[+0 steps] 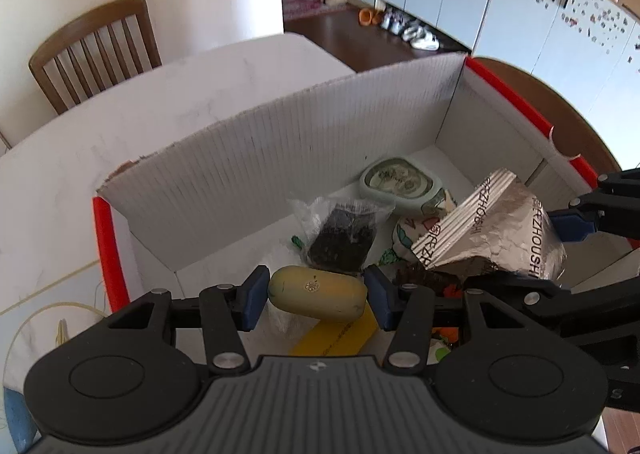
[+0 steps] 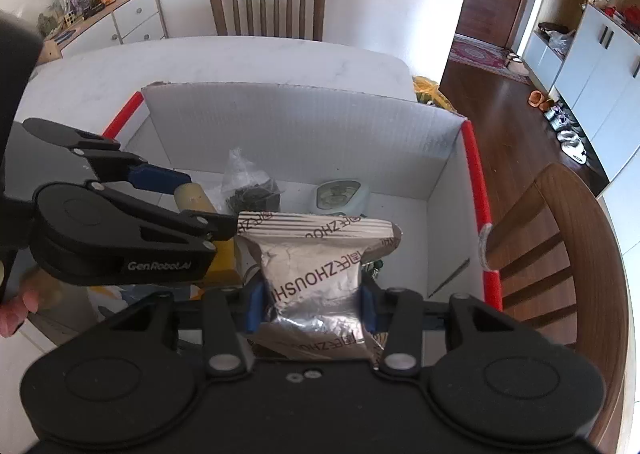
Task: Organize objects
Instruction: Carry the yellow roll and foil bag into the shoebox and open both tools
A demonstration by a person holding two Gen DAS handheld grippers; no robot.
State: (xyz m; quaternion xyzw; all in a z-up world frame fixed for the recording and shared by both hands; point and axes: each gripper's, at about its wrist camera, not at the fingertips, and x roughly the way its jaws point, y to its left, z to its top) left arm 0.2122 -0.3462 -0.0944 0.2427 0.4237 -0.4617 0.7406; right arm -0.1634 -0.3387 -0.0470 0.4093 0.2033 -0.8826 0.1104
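Note:
A white cardboard box [image 1: 280, 134] with red edges stands on the table; it also shows in the right wrist view [image 2: 304, 114]. My left gripper [image 1: 318, 296] is shut on a yellow oblong object [image 1: 318, 294] and holds it over the box's near edge; it appears in the right wrist view [image 2: 192, 194] too. My right gripper [image 2: 310, 300] is shut on a silver foil packet [image 2: 316, 274], held above the box's right part, also seen in the left wrist view [image 1: 500, 230]. Inside the box lie a clear bag of dark stuff [image 1: 344, 238] and a pale green case [image 1: 400, 182].
A wooden chair [image 1: 96, 50] stands behind the white table [image 1: 200, 82]. Another chair [image 2: 560, 254] is by the box's right side. A yellow flat item [image 1: 336, 334] and a patterned cloth [image 1: 416, 230] lie in the box. A sideboard [image 2: 120, 18] stands at the far left.

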